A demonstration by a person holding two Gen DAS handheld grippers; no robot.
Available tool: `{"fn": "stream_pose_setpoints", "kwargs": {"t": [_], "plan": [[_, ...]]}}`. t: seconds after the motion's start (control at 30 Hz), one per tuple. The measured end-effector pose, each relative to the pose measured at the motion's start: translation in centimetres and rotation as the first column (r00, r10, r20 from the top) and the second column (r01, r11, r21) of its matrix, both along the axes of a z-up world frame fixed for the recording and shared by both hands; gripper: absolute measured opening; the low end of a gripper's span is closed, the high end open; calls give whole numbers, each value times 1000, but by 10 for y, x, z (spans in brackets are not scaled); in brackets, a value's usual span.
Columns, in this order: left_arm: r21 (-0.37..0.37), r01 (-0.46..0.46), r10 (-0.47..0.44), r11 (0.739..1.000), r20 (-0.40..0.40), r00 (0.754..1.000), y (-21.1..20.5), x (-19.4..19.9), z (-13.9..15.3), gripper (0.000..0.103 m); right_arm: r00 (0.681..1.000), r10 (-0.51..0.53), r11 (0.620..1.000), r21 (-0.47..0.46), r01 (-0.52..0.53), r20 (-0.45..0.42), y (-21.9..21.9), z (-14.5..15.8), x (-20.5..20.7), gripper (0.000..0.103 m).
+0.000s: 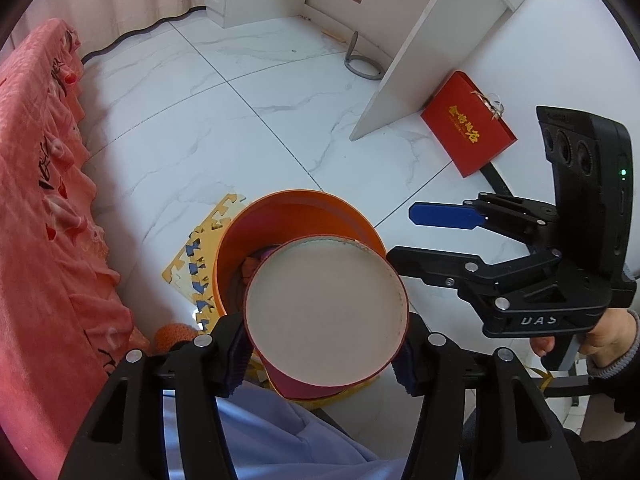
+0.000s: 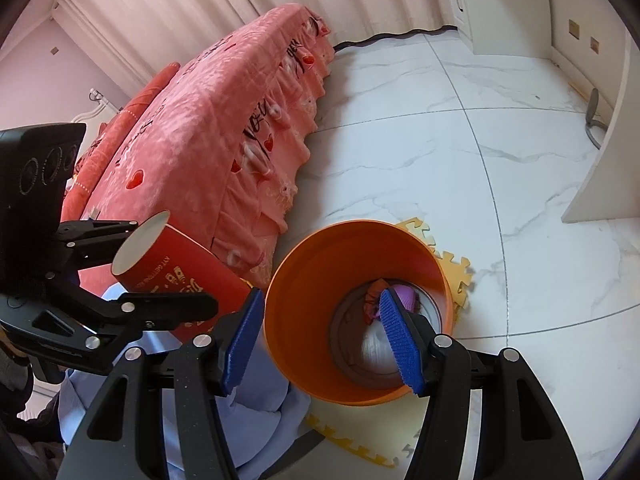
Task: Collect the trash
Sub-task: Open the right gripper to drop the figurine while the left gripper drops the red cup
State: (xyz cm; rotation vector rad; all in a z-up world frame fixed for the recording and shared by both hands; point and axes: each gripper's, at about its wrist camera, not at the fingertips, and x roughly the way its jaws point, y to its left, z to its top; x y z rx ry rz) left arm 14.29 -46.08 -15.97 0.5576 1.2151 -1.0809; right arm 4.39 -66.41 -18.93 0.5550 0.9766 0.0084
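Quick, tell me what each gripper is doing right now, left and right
Left gripper: closed on the red cylinder box, above the orange bin.
Right gripper: open, holding nothing.

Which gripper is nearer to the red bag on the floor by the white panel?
Right. The right gripper, jaws open and empty, hovers just beside the red bag. The left gripper is farther back, holding the red tube over the orange bin.

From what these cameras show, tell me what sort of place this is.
Most likely a bedroom in a home. A bed under a pink bedspread stands beside pleated curtains, on a marble-tiled floor, with an orange bin set on it.
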Motion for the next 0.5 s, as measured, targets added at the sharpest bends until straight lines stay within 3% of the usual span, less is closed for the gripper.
{"fn": "stream_pose_setpoints", "kwargs": {"t": [0.07, 0.1, 0.5], "plan": [[10, -3, 3, 1000, 15, 1000, -1, 0, -2, 74, 1000, -2, 1000, -1, 2, -1, -1, 0, -1, 61], [10, -3, 2, 1000, 20, 1000, -1, -1, -2, 76, 1000, -2, 1000, -1, 2, -1, -1, 0, -1, 61], [24, -22, 21, 999, 29, 999, 4, -1, 2, 77, 1000, 14, 1000, -1, -14, 14, 6, 8, 2, 61]]}}
